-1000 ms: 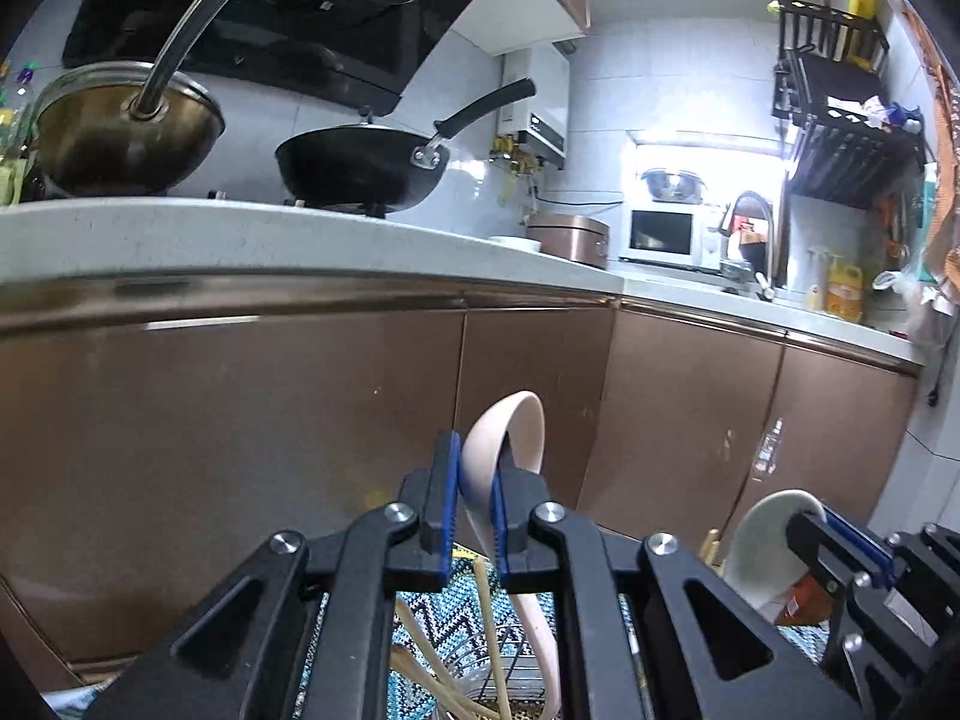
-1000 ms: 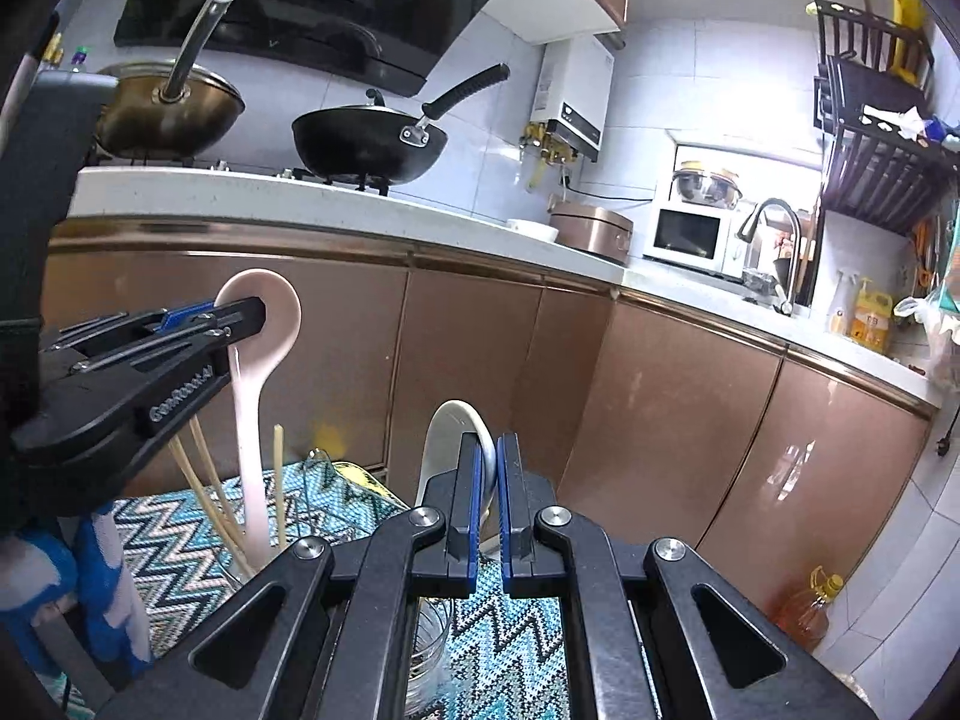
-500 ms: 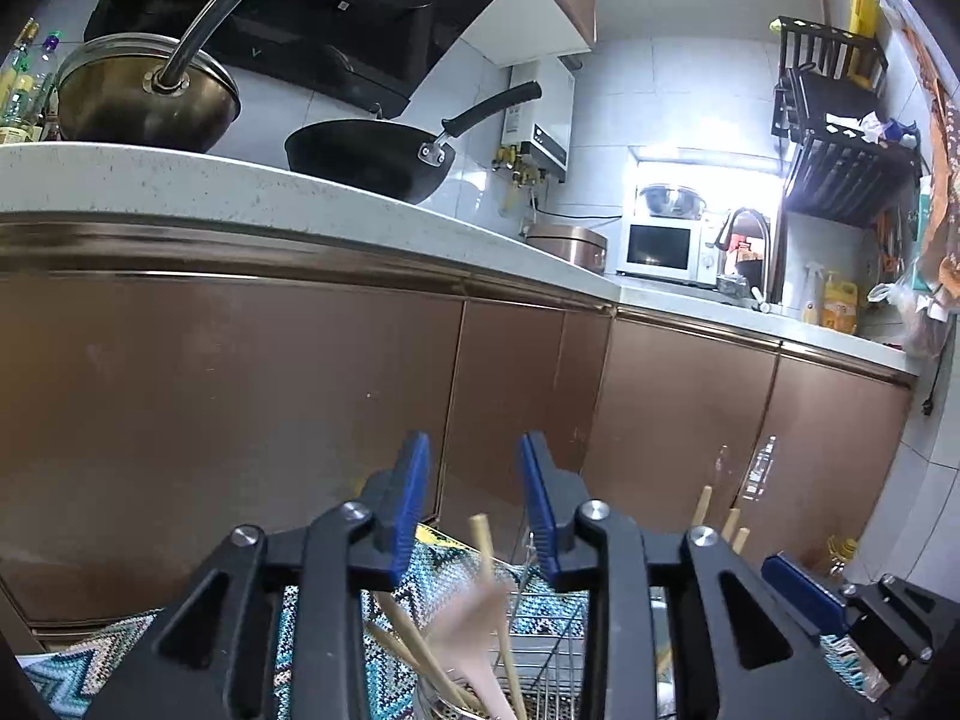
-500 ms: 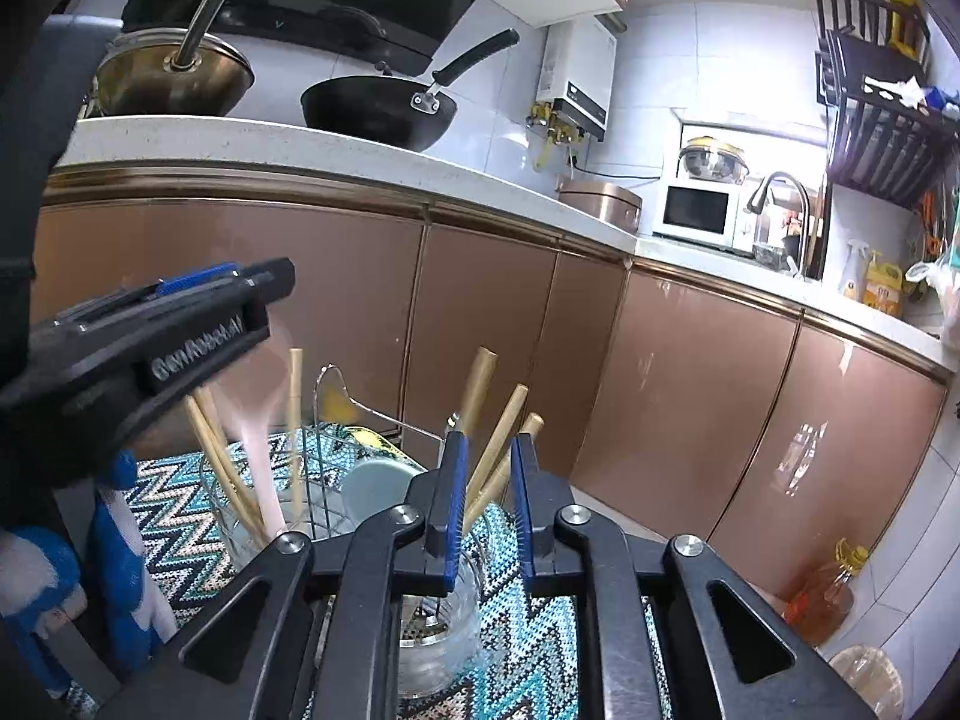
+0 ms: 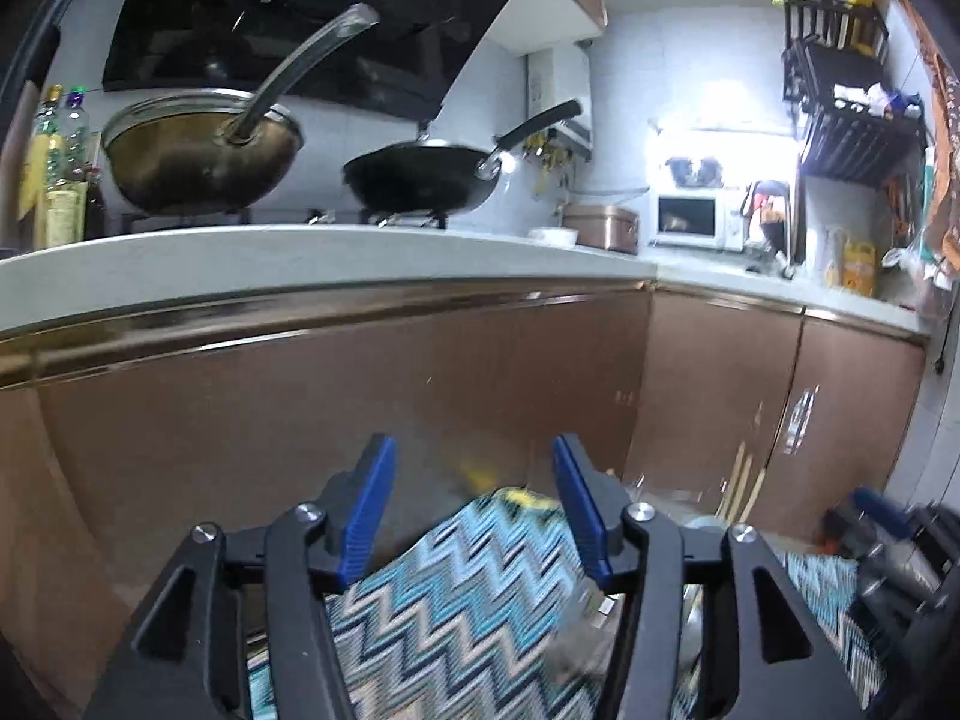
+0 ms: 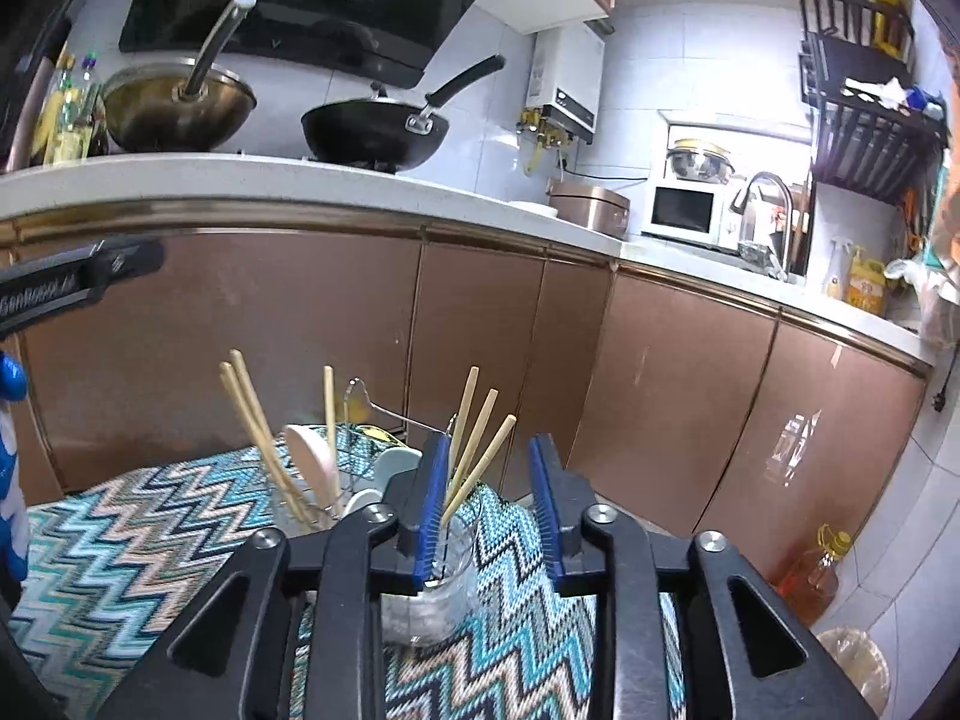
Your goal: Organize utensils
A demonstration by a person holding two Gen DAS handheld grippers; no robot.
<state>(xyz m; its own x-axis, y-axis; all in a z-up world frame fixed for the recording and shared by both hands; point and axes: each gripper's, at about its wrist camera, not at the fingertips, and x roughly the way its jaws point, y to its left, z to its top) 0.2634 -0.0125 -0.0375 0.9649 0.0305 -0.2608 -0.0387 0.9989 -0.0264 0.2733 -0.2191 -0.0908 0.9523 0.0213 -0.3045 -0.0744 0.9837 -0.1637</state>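
Utensils sit sorted into two holders right under your claws: three chopsticks [image 6: 474,444] stand in a clear glass jar [image 6: 429,594] just ahead of your right claw [image 6: 489,498], fanned out because the jar is wide and they lean on its rim. Your right claw's jaws are opening with nothing pressed between the pads; the chopsticks only show through the gap. A little further left, a second clear holder [image 6: 300,504] carries more chopsticks [image 6: 258,432] and a pink spoon [image 6: 312,456], bowl end up, handle down, so it rests against the wall rather than tipping out. Both holders stand on a zigzag-patterned cloth [image 6: 138,546] over the bench. Your left claw [image 5: 474,510] is opening too, empty, over bare cloth; its view is blurred, so little there reads well. Behind the holders, a wire rack [image 6: 384,414] with a pale bowl [image 6: 393,459] crowds the back, and the leaning sticks would likely snag any reach across them. Beyond stand brown cabinet doors [image 6: 678,396], then the kitchen counter [image 6: 240,174] with a steel pan [image 6: 174,111] and a black wok [image 6: 372,132].
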